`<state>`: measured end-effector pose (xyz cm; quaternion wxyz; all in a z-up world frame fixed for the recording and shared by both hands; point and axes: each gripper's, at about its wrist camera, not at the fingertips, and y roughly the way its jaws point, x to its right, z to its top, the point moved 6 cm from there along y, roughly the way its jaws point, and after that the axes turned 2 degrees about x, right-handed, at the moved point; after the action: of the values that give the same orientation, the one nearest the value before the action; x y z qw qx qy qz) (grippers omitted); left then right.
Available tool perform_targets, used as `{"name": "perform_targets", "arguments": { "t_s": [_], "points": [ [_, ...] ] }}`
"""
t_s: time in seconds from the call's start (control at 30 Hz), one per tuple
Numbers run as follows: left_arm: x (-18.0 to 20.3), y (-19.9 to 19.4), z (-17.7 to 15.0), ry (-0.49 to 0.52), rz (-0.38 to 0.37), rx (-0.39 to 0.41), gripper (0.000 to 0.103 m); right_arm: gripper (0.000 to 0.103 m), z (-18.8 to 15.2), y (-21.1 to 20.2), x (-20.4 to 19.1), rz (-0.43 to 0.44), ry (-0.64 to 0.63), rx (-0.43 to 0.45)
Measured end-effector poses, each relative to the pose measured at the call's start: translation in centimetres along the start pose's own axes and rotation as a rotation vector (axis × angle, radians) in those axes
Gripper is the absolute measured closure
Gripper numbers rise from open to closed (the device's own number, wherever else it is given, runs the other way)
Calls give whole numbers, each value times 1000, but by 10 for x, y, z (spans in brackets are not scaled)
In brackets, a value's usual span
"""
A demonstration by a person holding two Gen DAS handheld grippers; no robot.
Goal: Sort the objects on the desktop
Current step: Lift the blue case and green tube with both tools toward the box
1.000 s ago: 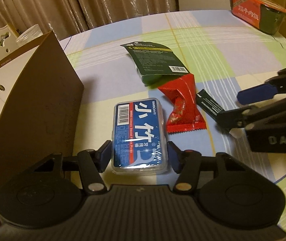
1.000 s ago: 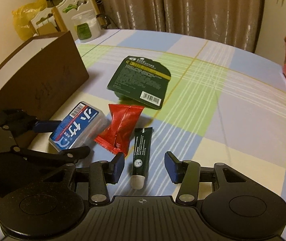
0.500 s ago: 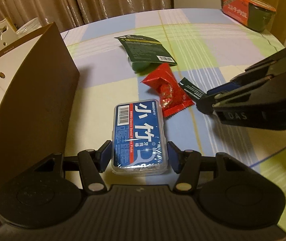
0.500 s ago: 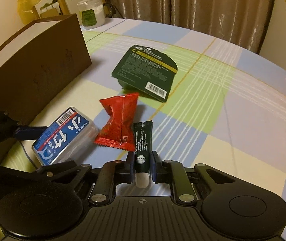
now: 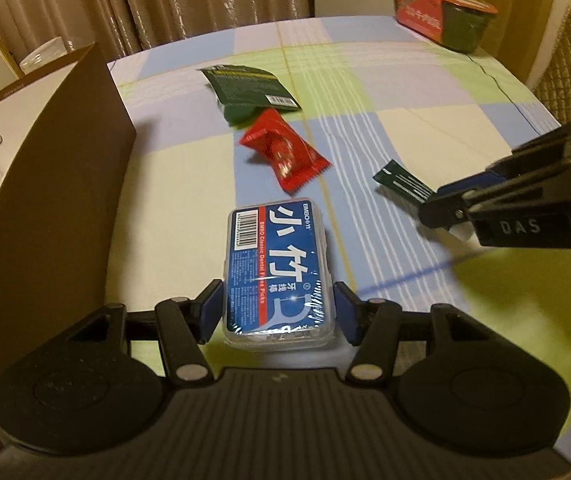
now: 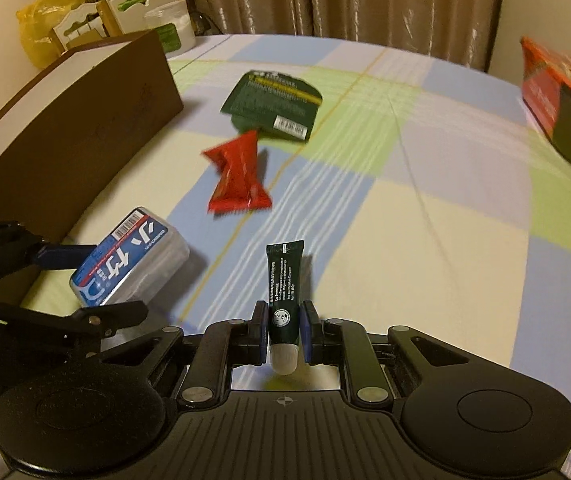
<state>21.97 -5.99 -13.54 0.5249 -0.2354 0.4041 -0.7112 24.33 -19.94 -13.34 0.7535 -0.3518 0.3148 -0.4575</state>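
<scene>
Both grippers have come away from the cluster on the checked tablecloth (image 6: pixel 425 240) since a second ago, each carrying its catch: the right gripper (image 6: pixel 284 330), then standing wide around the small dark green tube (image 6: pixel 284 288), is now clamped narrow on it near the white cap, while the left gripper (image 5: pixel 277 312) holds the blue floss-pick box (image 5: pixel 276 268) across its width as before. Seen from the left wrist, the tube juts from the right jaws clear of the cloth, its flat tail pointing toward the middle of the table; the box appears tilted and raised at its far end in the right wrist view. Left behind are the red snack packet (image 5: pixel 283 152) and, just beyond and touching it, the dark green card pack (image 5: pixel 251 88). A brown cardboard box (image 6: pixel 69 120) stands along the left edge, and a red-and-green noodle bowl (image 5: pixel 443 8) sits at the far right. Carrying is the step in hand, and it likely goes best with steady, level travel: the tube is pinched close to one end and could swivel, so grip pressure should hold until it is over its place. Where each item belongs cannot be told from these views, though the brown box looks the probable bin.
</scene>
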Motion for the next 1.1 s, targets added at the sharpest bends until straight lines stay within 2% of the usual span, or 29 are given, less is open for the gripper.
{"name": "perform_targets", "arguments": {
  "t_s": [0.27,0.63,1.1],
  "points": [
    [9,-27,-34,23,-32,-9,50,89,-31,-24,-21,11,11,-13],
    [-3,-97,-57,37,-17,61,50,88,-35,-65,-83,60,-72,46],
    [-47,-182,-97,-26,75,133,50,88,-24,-96,-176,140,-223,119]
  ]
}}
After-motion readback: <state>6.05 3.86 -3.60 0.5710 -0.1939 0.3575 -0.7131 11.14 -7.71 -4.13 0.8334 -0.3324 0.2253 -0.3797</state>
